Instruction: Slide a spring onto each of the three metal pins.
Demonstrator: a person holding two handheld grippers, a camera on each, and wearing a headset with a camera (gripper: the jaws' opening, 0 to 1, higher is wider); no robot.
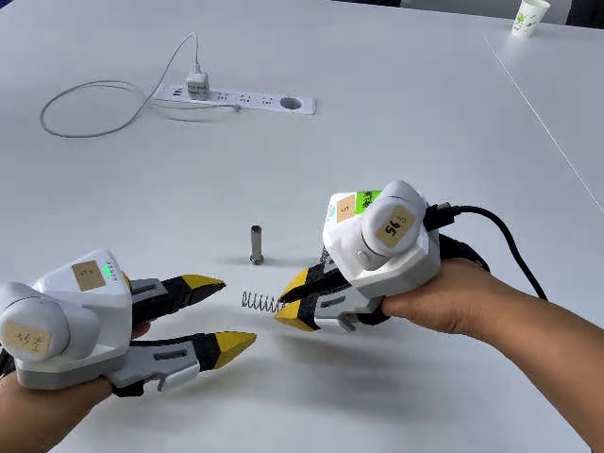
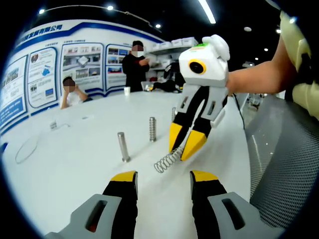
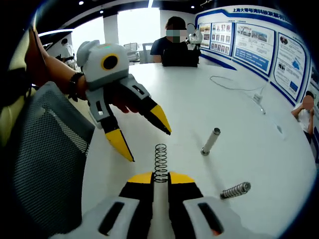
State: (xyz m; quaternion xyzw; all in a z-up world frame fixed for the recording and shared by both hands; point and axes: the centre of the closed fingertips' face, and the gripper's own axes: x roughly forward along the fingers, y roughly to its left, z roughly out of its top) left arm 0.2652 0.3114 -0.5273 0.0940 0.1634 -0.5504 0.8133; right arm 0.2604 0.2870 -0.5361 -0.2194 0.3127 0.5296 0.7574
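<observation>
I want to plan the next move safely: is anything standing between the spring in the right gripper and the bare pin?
Nothing visible does. The spring, pinched by the right gripper, has only bare table between it and the upright bare pin. The open left gripper sits off to the side, clear of that path.

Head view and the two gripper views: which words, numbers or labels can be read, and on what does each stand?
"95", handwritten, as it seems: tan sticker on the right hand-held gripper.
Blurred, not readable: marks on the paper label on the left hand-held gripper.
Too small to read: Chinese headings on the wall posters.
Not readable: green print on the paper cup.
</observation>
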